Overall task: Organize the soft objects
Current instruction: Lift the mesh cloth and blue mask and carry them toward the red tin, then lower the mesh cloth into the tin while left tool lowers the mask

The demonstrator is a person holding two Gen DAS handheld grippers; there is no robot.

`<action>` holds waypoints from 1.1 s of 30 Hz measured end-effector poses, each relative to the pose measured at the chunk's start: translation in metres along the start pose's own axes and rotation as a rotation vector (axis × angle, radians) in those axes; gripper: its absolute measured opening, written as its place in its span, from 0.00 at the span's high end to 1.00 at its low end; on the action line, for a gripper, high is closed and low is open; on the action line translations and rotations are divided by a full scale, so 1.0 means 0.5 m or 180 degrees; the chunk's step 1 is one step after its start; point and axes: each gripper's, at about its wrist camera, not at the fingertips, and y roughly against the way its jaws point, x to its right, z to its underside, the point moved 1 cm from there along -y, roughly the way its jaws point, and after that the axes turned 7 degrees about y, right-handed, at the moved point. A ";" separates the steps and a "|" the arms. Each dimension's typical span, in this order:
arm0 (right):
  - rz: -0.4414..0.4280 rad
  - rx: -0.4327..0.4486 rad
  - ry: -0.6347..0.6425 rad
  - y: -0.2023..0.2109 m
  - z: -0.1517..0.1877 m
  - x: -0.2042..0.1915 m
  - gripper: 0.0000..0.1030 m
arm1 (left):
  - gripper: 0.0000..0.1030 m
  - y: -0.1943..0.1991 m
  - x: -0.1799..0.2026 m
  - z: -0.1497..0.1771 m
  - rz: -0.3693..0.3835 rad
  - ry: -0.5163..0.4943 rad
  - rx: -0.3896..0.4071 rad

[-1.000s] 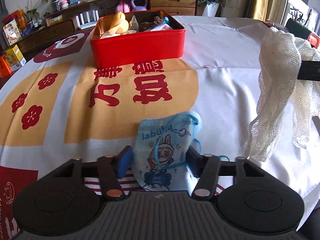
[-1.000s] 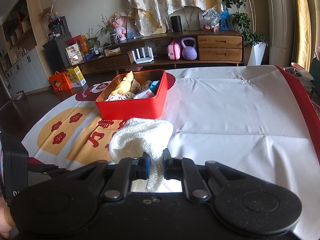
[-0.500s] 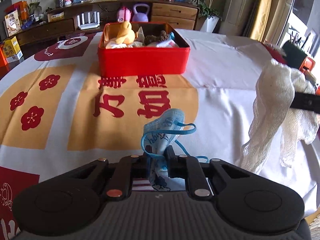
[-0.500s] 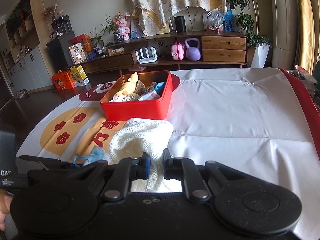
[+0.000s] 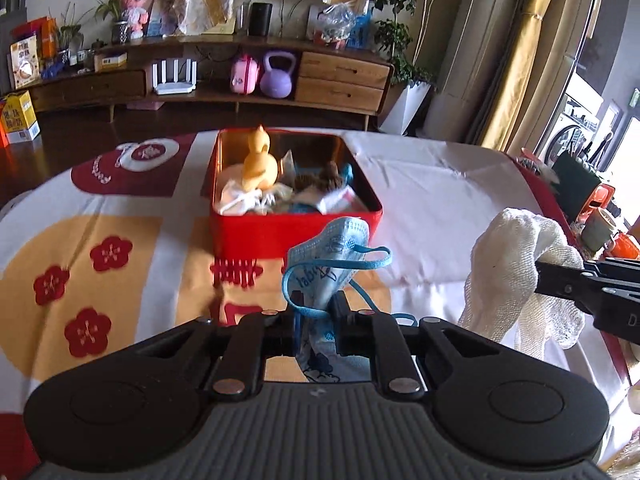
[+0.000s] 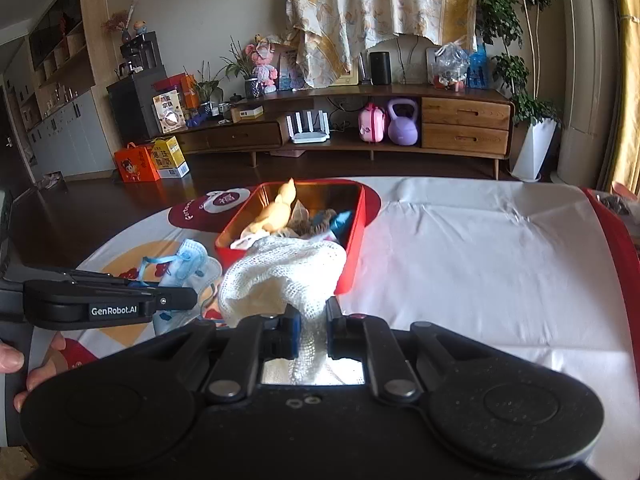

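My left gripper (image 5: 318, 320) is shut on a blue child's face mask (image 5: 332, 248), which hangs lifted off the tablecloth with its ear loops dangling. My right gripper (image 6: 310, 330) is shut on a white gauze cloth (image 6: 284, 276), also held up in the air; the same cloth (image 5: 508, 264) shows at the right of the left wrist view. Ahead of both stands an open red tin (image 5: 296, 228), and the tin (image 6: 352, 248) holds a yellow plush toy (image 5: 260, 164) and other soft items. In the right wrist view the left gripper (image 6: 188, 300) and the mask (image 6: 188, 264) sit left of the tin.
The table wears a white cloth (image 6: 480, 264) with orange and red prints. A hand (image 6: 24, 360) holds the left gripper's body at the lower left. A cup and orange items (image 5: 604, 228) stand at the table's right edge. A wooden sideboard (image 6: 360, 120) lies beyond.
The left gripper closed on the mask and lifted it off the cloth, moving toward the tin. The right gripper rose and moved slightly forward with the gauze cloth.
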 end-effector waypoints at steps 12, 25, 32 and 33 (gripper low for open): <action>-0.0002 0.0150 -0.0003 -0.062 -0.102 0.025 0.89 | 0.86 -0.034 0.003 -0.126 0.0052 -0.0167 0.0085; 0.0074 0.0109 -0.0146 -0.215 -0.188 0.051 0.88 | 0.86 -0.142 -0.039 -0.230 -0.0093 0.0037 0.0150; 0.0055 -0.0068 -0.0280 -0.318 -0.194 0.048 0.87 | 0.86 -0.222 -0.059 -0.253 -0.0161 0.0057 0.0020; 0.0040 -0.0086 -0.0308 -0.331 -0.193 0.048 0.87 | 0.86 -0.232 -0.062 -0.253 -0.0172 0.0052 0.0001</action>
